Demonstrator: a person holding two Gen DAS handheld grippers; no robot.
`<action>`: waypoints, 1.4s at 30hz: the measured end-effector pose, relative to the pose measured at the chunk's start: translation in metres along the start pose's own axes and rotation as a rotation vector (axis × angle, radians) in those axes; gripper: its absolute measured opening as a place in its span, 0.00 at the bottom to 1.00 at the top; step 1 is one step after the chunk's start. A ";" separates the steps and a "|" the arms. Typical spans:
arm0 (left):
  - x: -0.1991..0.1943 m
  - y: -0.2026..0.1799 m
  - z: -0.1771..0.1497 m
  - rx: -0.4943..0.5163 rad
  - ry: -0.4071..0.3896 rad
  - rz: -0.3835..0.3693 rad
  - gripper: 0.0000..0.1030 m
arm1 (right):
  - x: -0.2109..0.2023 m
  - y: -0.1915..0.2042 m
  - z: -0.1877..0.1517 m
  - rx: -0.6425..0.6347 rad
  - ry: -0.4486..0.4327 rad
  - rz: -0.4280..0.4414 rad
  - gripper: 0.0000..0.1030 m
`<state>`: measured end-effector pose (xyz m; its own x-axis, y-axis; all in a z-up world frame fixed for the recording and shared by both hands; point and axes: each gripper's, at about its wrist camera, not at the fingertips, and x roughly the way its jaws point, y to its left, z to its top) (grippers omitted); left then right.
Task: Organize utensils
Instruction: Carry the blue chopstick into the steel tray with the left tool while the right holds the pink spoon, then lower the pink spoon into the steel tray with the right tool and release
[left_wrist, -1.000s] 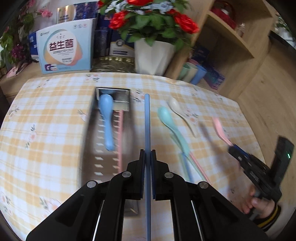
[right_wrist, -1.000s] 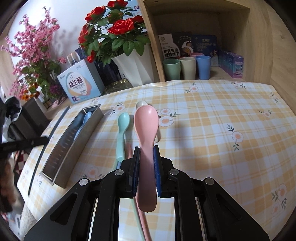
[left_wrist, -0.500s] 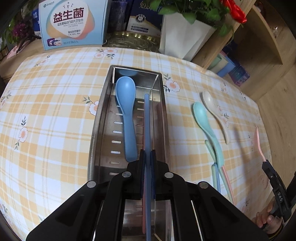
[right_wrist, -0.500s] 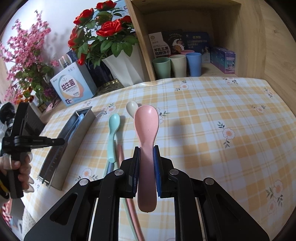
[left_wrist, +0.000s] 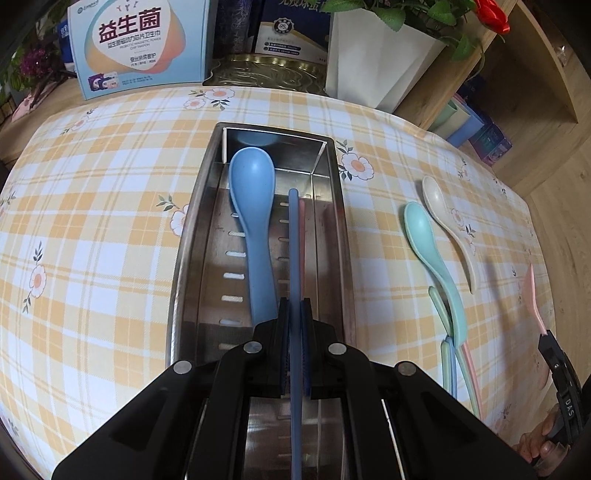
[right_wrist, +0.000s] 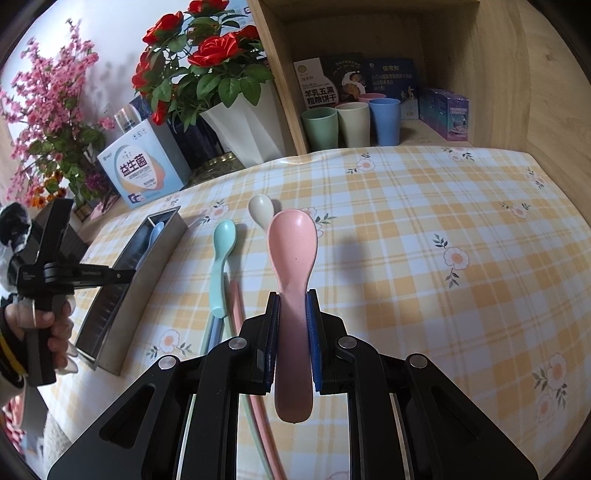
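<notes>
The left gripper (left_wrist: 294, 347) is clamped on a blue chopstick (left_wrist: 293, 251), whose far end reaches over the steel tray (left_wrist: 192, 236) on the checked tablecloth (left_wrist: 92, 221). Inside the tray lies a blue spoon (left_wrist: 253, 206), and just right of the blue chopstick a pink chopstick (left_wrist: 302, 236) lies along the tray floor. The right gripper (right_wrist: 293, 332) is clamped on the handle of a pink spoon (right_wrist: 291, 251), held above the cloth to the right of the tray. Between that spoon and the tray, on the cloth, lie a green spoon (right_wrist: 222, 251) and a cream spoon (right_wrist: 260, 210), with more chopsticks (right_wrist: 233, 306) by the green spoon's handle. A hand (right_wrist: 44, 325) grips the left gripper's handle beside the tray.
</notes>
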<state>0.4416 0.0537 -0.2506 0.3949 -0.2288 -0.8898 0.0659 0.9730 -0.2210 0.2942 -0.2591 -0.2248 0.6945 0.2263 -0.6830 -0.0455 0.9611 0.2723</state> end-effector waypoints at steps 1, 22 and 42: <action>0.001 -0.001 0.001 0.004 0.001 0.002 0.06 | 0.000 -0.001 0.000 0.002 0.000 -0.001 0.14; -0.032 0.000 -0.012 0.079 -0.045 -0.040 0.35 | -0.005 -0.002 -0.002 0.031 0.016 0.006 0.14; -0.123 0.060 -0.065 0.093 -0.238 -0.036 0.94 | 0.060 0.177 0.031 -0.168 0.227 0.119 0.14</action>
<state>0.3370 0.1383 -0.1805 0.5946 -0.2611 -0.7604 0.1639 0.9653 -0.2033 0.3498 -0.0804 -0.1969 0.4998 0.3501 -0.7922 -0.2480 0.9342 0.2563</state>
